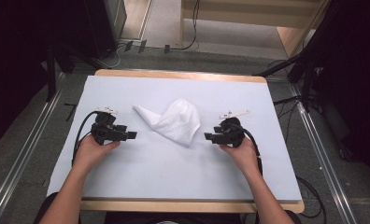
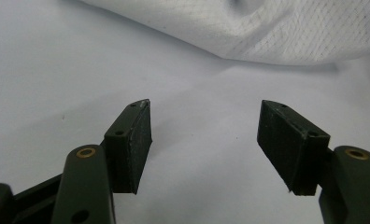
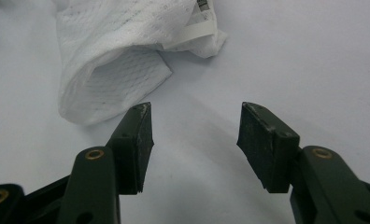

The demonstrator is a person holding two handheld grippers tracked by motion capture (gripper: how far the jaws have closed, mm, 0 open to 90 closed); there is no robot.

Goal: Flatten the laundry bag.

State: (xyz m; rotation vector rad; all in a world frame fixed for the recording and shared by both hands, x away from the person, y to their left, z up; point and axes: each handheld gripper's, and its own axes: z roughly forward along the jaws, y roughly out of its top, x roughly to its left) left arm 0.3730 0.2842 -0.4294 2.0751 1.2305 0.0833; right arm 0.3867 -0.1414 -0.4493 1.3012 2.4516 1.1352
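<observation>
Btwn both tongs [image 1: 131,135] [image 1: 206,136]: cloth [image 1: 176,120], untouched.

A lab or studio: black curtains [image 1: 15,60] at both sides, floor rails [image 1: 24,154], loose cables [image 1: 286,109], one covered table [image 1: 174,177].

A pale counter [image 1: 127,177] with a wooden edge stands on a grey floor [image 1: 29,154] between two metal rails [image 1: 22,158], with black cables [image 1: 192,28] trailing behind it, light wooden furniture [image 1: 262,14] beyond and dark curtains [image 1: 356,70] at both sides.
</observation>
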